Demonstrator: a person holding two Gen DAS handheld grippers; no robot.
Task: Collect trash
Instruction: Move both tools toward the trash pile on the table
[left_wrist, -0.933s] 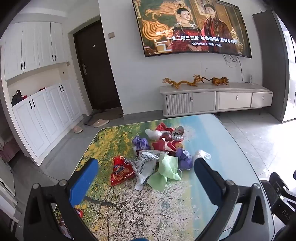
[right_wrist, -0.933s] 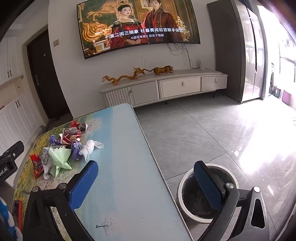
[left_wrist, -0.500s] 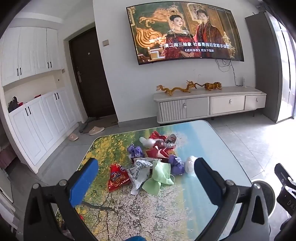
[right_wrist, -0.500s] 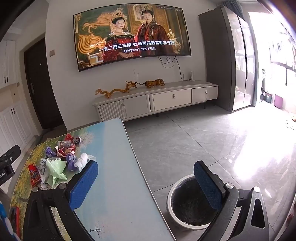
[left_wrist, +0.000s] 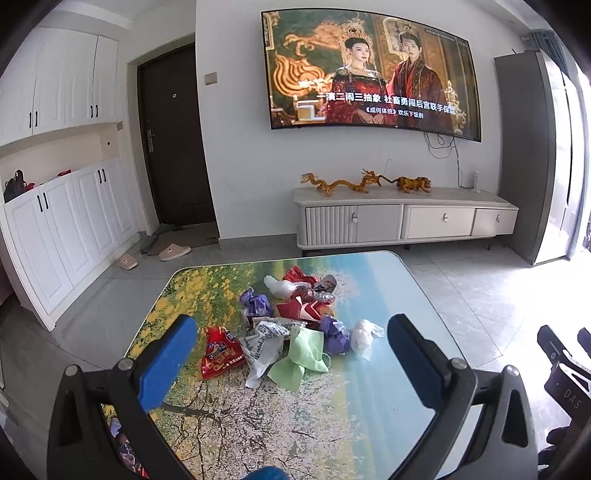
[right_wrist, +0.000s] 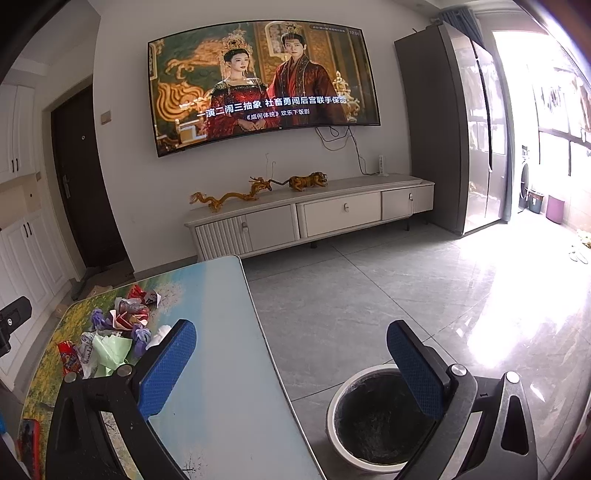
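Trash (left_wrist: 295, 325) tabletop; bin (right_wrist: 373, 421) right-view only

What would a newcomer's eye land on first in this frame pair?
Probably the big wall television playing a costume drama above the white media console. Next, the heap of crumpled wrappers mid-table on the landscape-print table, framed by the open left gripper. In the right wrist view, the open right gripper hangs over the table edge and a black-lined trash bin on the floor.
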